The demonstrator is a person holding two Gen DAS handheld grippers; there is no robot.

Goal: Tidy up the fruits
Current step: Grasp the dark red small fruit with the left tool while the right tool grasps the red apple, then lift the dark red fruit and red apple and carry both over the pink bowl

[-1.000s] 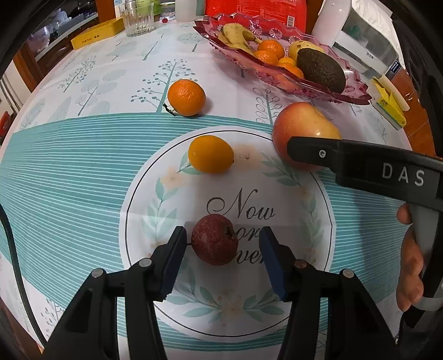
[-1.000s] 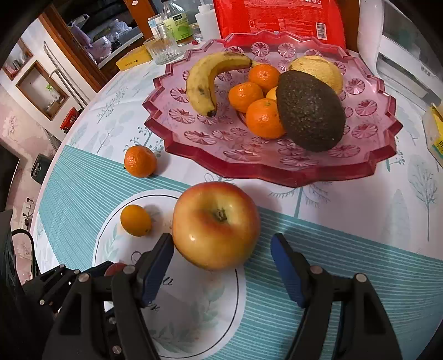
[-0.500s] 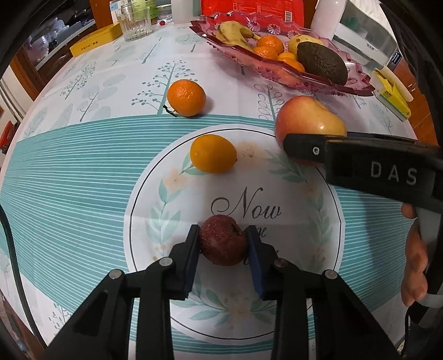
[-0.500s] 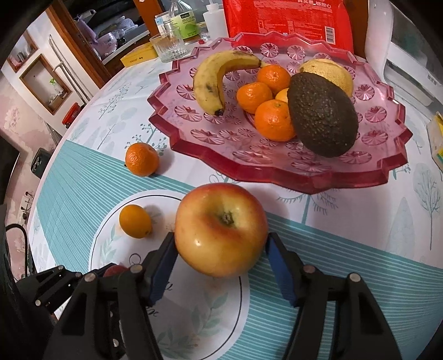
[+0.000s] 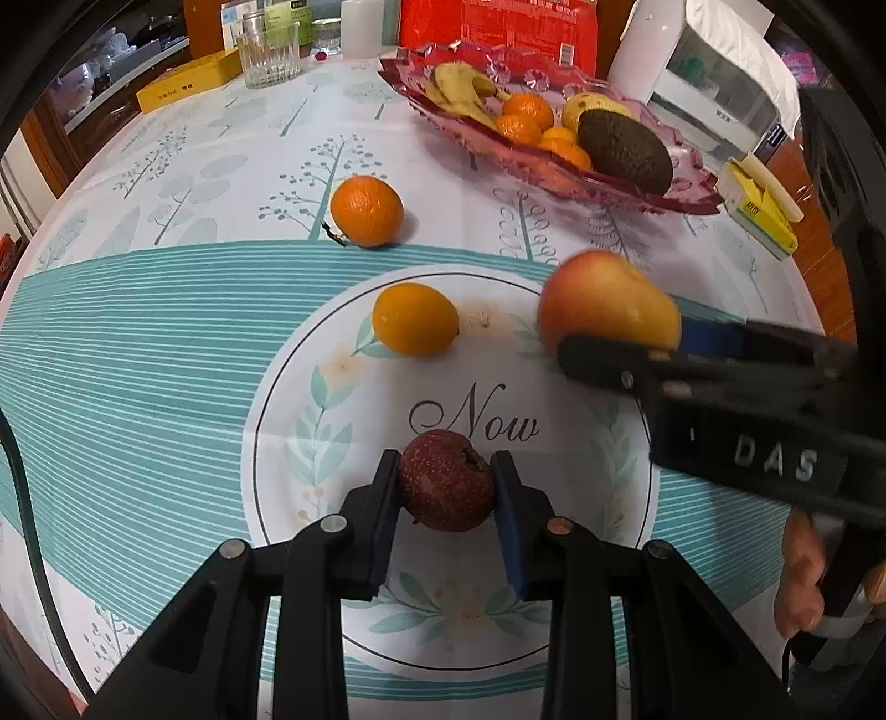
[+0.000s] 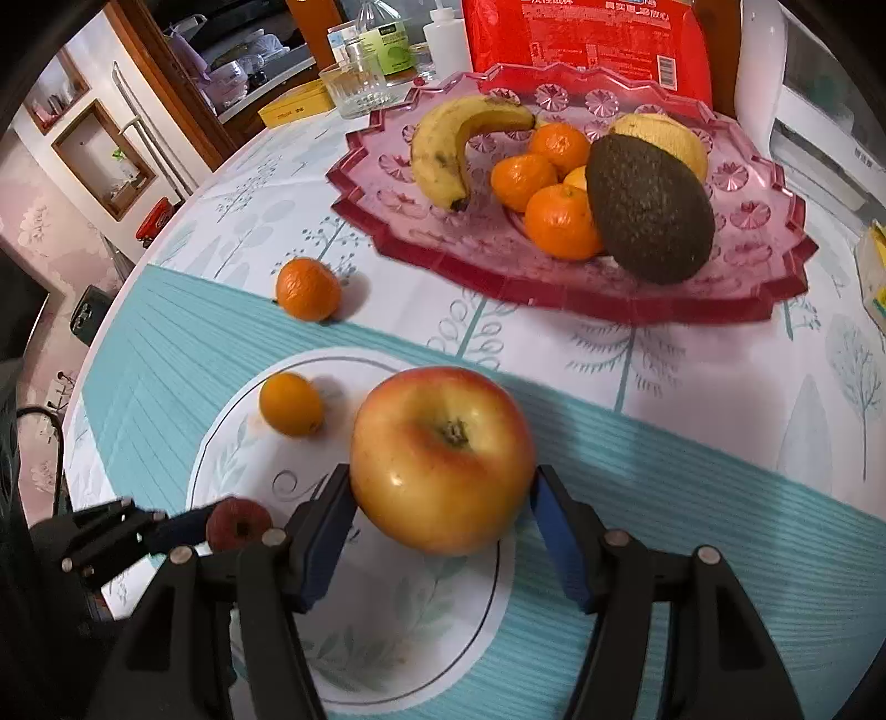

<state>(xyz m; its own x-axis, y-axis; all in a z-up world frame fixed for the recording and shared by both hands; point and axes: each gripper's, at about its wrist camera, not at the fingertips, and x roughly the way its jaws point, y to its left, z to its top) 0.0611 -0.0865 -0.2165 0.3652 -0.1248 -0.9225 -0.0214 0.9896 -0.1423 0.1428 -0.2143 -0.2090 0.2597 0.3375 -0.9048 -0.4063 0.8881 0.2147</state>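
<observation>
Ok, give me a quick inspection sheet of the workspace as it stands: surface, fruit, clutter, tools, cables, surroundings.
Surface: round table under a printed cloth, teal stripes, white medallion.
Job's things: pink tray holds banana, mandarins, avocado and a yellow fruit. Loose on the cloth: mandarin, small orange fruit.
Tools: left tool shut on the dark red fruit; right tool shut on the apple.
Clutter: glass, yellow box, red bag, bottles, yellow packet.
Cables: dark cable along the table's left edge.
Surroundings: white appliance, wooden shelving.
</observation>
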